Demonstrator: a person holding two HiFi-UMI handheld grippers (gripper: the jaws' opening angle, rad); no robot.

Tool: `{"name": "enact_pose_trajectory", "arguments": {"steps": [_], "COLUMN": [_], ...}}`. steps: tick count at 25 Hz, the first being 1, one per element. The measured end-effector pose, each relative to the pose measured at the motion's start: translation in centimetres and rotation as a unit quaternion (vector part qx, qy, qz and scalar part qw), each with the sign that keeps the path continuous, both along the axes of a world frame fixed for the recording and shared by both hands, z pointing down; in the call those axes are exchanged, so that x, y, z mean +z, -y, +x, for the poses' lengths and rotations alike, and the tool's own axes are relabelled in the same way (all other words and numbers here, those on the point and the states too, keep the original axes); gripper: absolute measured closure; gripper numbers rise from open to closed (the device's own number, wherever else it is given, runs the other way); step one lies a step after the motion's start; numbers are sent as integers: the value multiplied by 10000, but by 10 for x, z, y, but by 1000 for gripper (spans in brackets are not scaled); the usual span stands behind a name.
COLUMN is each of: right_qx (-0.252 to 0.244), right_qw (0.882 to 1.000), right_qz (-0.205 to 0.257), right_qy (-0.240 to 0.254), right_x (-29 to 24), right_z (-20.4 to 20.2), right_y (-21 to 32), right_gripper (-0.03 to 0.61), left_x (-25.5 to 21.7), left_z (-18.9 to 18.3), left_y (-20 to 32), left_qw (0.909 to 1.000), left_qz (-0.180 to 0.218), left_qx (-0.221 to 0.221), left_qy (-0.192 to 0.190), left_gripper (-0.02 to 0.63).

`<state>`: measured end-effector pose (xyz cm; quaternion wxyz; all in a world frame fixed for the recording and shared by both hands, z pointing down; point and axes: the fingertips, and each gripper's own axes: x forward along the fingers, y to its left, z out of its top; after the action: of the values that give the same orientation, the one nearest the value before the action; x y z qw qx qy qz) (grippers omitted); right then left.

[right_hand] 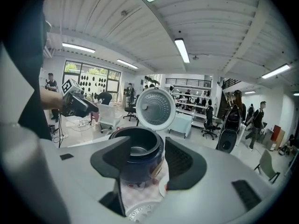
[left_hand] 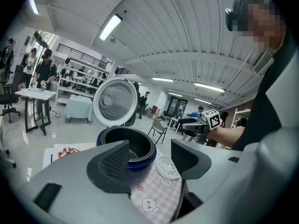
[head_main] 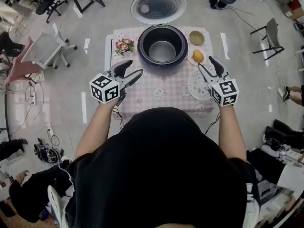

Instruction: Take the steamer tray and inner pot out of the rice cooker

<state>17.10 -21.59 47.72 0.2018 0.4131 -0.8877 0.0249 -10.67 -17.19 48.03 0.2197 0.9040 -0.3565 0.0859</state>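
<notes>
Steamer tray (head_main: 195, 86): I judge it already out, on the surface (head_main: 161, 93) just beside my right hand-held gripper (head_main: 205, 63).
Inner pot (head_main: 162, 50): still seated in the rice cooker (head_main: 142, 56), ahead of both.
Left hand-held gripper (head_main: 135, 67) and right: jaws apart, empty.

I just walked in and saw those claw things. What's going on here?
A person holds the left gripper and the right gripper in front of an open rice cooker on a table. Both grippers are open and hold nothing. The white steamer tray lies on the tablecloth beside the cooker. The inner pot sits in the cooker.
</notes>
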Motion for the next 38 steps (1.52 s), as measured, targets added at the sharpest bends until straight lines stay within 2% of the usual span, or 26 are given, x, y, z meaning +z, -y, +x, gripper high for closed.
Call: {"name": "enact_pose_trajectory", "arguments": {"steps": [9, 17, 22, 25, 33, 38], "right_qx": [-148, -89, 24, 172, 231, 290], "right_qw": [9988, 9935, 9861, 9808, 9728, 9685], "right_qz": [-468, -1065, -1548, -1790, -2109, -2293], "right_qy": [23, 388, 610, 753, 931, 923], "right_x": [30, 66, 94, 109, 131, 140], "right_z": [-17, -38, -48, -49, -65, -68], "right_y": [28, 76, 98, 111, 127, 127], "right_gripper": [342, 354, 354, 354, 354, 358], "left_x": [23, 55, 80, 95, 128, 131], "left_z": [2, 5, -2, -4, -1, -3], "left_y": [22, 70, 99, 118, 144, 146], "left_qw": [9996, 9970, 9928, 9905, 9821, 9774], "left_qz": [-255, -534, -634, -741, -1020, -1086], "left_qx": [-140, -521, -808, -898, -878, -1038], "left_qy": [24, 212, 617, 726, 1320, 1487], "left_gripper": [316, 325, 334, 345, 388, 423]}}
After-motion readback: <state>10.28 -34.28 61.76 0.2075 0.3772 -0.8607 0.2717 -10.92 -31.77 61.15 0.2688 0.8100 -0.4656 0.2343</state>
